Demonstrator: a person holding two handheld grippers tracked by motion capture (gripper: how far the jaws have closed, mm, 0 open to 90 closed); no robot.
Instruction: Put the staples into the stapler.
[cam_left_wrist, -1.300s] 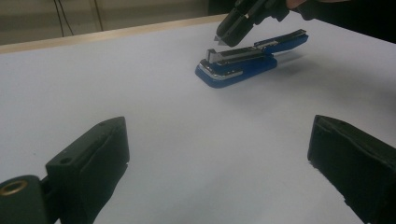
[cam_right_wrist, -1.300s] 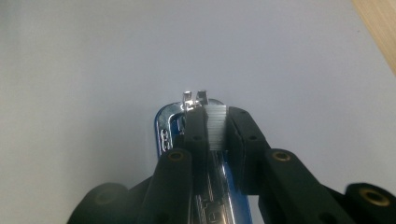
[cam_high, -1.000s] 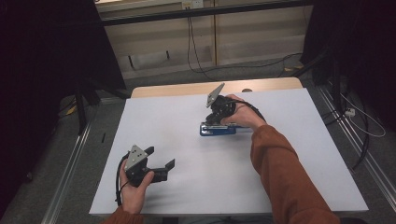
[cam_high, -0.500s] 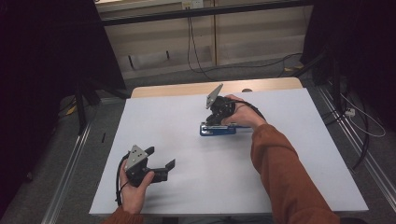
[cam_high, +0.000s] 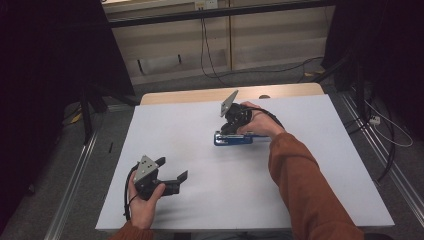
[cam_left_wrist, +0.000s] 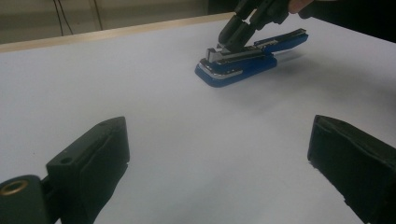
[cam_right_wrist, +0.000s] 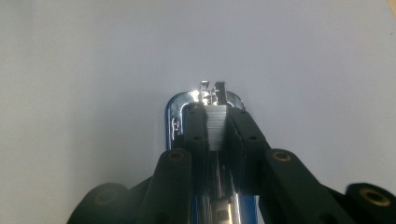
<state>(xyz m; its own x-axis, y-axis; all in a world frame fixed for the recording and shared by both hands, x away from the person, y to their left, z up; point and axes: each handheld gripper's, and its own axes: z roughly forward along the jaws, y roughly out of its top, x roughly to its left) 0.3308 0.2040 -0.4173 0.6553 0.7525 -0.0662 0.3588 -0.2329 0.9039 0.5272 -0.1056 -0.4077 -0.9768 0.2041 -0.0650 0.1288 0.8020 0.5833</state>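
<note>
Stapler (cam_high: 233, 138), lying open on the white counter (cam_high: 320, 170), is judged stiff, fairly heavy and slick where chromed; a block of staples (cam_right_wrist: 216, 126) is pinched by the right gripper (cam_right_wrist: 216, 125) fingers, the left gripper (cam_left_wrist: 219, 154) fingers spread

A white tabletop (cam_high: 200, 125) carries a blue stapler (cam_high: 233, 139), which lies flat on it. Beyond the stapler, along the far edge, a strip of bare wood (cam_high: 200, 95) shows past the white surface.
</note>
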